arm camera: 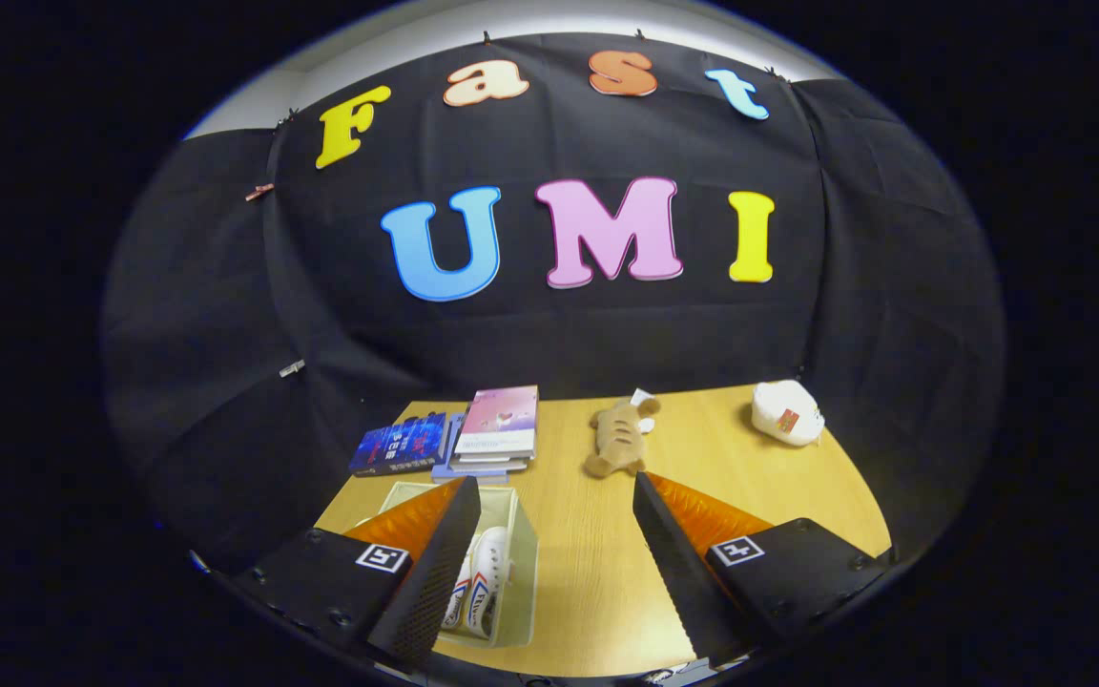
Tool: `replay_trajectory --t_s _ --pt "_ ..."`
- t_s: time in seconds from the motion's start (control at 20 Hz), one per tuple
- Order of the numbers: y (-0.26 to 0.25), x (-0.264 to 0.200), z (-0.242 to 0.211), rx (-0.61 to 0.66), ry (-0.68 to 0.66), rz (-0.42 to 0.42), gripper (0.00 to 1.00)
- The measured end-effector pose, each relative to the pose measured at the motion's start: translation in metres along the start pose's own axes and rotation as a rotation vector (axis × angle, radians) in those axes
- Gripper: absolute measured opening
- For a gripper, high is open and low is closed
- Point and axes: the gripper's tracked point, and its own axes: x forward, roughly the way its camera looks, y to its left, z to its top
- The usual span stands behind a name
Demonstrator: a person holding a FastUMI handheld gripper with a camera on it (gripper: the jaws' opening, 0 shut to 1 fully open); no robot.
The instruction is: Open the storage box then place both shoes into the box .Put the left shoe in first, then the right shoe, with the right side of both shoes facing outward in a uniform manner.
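A: Where's the box (523, 553)?
B: Open, near the bench's (597, 572) front edge, partly behind the claw's (549, 563) left finger. Shoes (485, 582) inside, long axis running away from the claw.
A: Claw?
B: Spread wide, holding nothing, over bare bench just right of the box.
A: Clutter?
B: Books (473, 439), a plush toy (618, 437) and a white bundle (786, 412) along the back edge, well apart.

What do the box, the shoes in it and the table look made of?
Box: pale translucent plastic, likely; contents show faintly through its wall. Shoes: white, smooth, maybe leather or synthetic. Table: light wood-grain top, possibly laminate. Gripper empty, jaws wide apart.
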Motion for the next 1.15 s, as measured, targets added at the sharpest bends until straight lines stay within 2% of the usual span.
replay_trajectory --t_s 0.2,0.6,0.7,0.8,1.0,1.15 --pt "-0.038 -0.02 0.032 -0.047 -0.103 0.004 0.98" --pt "-0.097 -0.06 0.053 -0.097 -0.269 0.131 0.98" --pt "-0.114 -0.069 0.054 -0.117 -0.311 0.11 0.98" --pt "-0.135 -0.072 0.054 -0.121 -0.324 0.047 0.98" --pt "-0.158 -0.08 0.04 -0.096 -0.32 -0.01 0.98" --pt "-0.172 -0.083 0.029 -0.136 -0.308 -0.057 0.98"
